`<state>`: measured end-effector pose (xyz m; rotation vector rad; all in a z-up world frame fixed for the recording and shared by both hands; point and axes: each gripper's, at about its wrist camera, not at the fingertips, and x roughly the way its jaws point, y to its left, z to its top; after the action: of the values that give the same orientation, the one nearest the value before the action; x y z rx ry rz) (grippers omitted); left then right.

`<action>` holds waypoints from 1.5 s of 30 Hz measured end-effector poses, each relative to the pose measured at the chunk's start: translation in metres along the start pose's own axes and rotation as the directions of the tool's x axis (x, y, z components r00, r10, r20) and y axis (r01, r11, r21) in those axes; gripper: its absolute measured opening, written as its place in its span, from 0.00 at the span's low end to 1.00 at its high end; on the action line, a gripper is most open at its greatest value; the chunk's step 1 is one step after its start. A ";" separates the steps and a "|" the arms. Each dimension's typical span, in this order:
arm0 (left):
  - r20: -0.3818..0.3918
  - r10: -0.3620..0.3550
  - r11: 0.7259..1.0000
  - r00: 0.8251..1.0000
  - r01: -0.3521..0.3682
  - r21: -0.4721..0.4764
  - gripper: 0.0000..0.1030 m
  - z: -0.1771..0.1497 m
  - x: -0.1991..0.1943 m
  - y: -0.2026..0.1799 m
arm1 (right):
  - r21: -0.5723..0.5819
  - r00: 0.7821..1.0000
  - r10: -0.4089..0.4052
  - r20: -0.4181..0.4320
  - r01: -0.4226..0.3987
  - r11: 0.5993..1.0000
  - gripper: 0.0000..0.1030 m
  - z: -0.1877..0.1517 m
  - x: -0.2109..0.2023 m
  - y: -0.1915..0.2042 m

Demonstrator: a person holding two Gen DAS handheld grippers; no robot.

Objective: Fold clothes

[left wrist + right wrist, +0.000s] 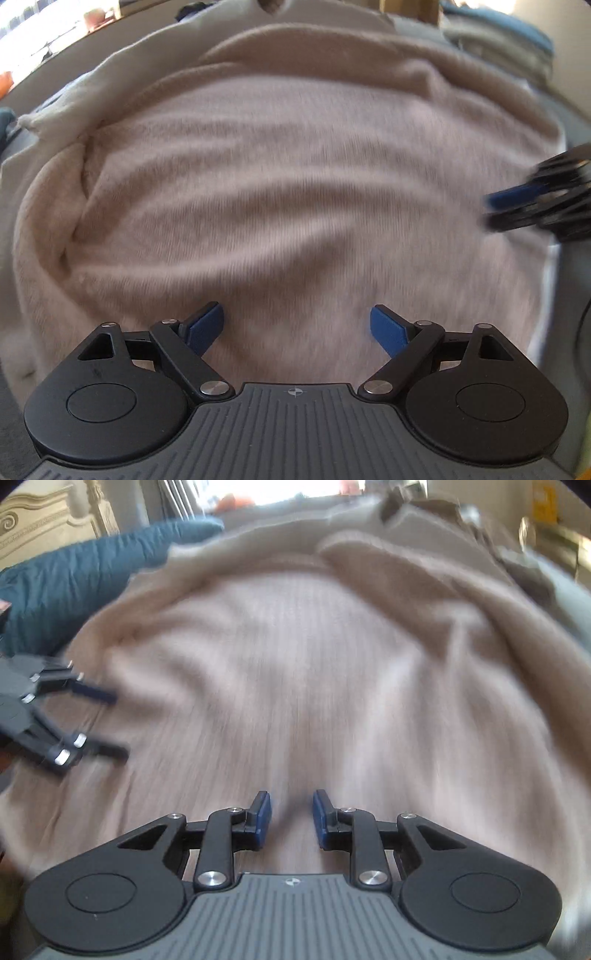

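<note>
Left tool (pixel 296 325) wide, empty, over beige knit sweater (pixel 295 184); right tool (pixel 291 819) narrow, empty. Risk: pinching single layer, dragging wrinkles into fold.

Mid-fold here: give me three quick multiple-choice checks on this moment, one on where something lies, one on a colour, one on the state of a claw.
1. Seen from the right wrist, the dark blue quilted fabric lies where against the garment?
A. upper left
B. lower right
C. on top of its middle

2. What colour is the knit garment?
A. bright green
B. pale pinkish beige
C. black

3. How does the left claw stand?
A. clamped on a sleeve
B. shut and empty
C. spread wide, nothing between the fingers

Answers:
1 A: it shows past the garment's upper-left edge.
2 B: both views show pale beige knit.
3 C: the blue pads stand far apart above the cloth.
</note>
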<state>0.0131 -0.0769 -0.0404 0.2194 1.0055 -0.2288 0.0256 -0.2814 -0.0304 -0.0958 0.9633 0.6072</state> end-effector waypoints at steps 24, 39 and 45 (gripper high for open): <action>-0.039 -0.077 0.997 0.996 0.078 0.004 0.92 0.015 0.008 0.012 | -0.080 0.890 -0.455 0.044 0.457 0.886 0.44 0.038 -0.009 -0.137; -0.058 -0.063 0.998 0.996 0.064 0.004 0.93 0.023 0.007 0.013 | -0.080 0.921 -0.266 0.284 0.299 0.951 0.45 0.196 0.033 -0.080; -0.066 -0.066 0.998 0.996 0.066 0.007 0.94 0.025 0.007 0.013 | -0.166 0.954 -0.220 0.204 0.255 0.953 0.48 0.245 0.098 -0.093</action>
<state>0.0405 -0.0720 -0.0328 0.2032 1.0780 -0.2877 0.2973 -0.2325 0.0171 -0.3174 0.6999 0.4738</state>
